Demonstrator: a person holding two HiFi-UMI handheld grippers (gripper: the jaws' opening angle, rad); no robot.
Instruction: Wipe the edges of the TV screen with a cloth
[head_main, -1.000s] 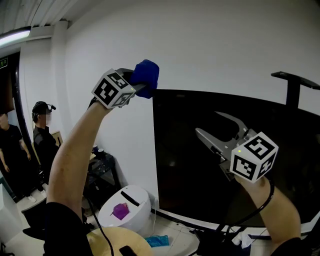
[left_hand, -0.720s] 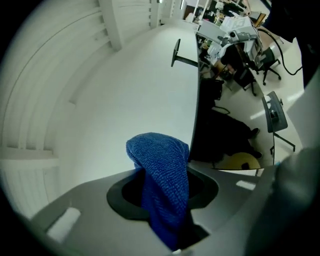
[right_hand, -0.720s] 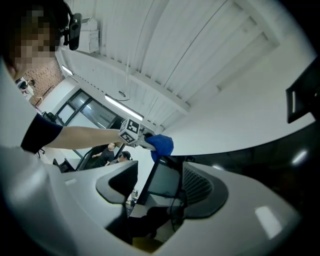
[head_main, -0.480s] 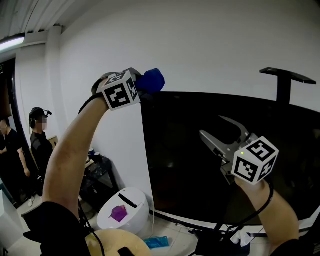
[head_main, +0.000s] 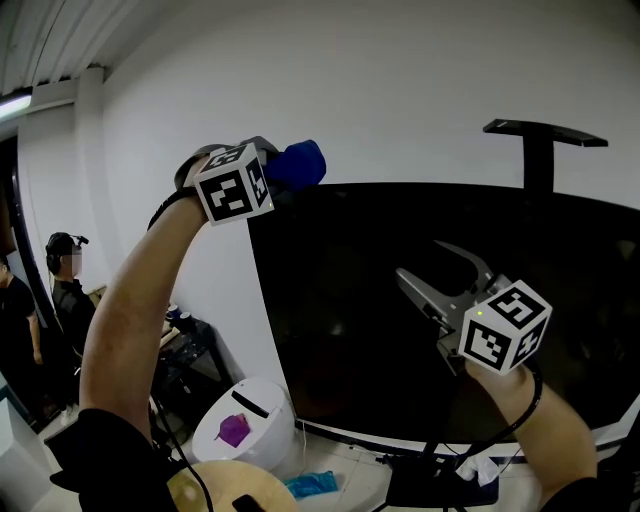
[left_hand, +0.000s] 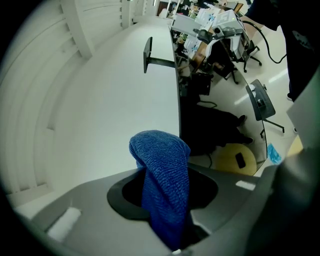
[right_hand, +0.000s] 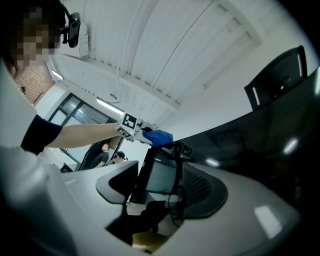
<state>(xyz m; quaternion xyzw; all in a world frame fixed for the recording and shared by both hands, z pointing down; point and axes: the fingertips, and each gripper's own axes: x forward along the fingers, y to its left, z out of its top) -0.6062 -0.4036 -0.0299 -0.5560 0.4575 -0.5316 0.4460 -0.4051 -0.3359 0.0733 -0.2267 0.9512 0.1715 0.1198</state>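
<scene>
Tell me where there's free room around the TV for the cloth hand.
Free: the white wall above the TV, between the blue cloth and the black bracket. Crowded: below the TV, the white bin and yellow stool.

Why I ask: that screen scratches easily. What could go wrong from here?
1. The right gripper hangs in front of the TV screen with bare metal jaws apart. They have just been closing a little on nothing. A careless drift could scratch the panel.
2. The left gripper is shut on the blue cloth by the screen's top left corner. Only a small wad sticks out, so hard jaw tips might rub the edge.
</scene>
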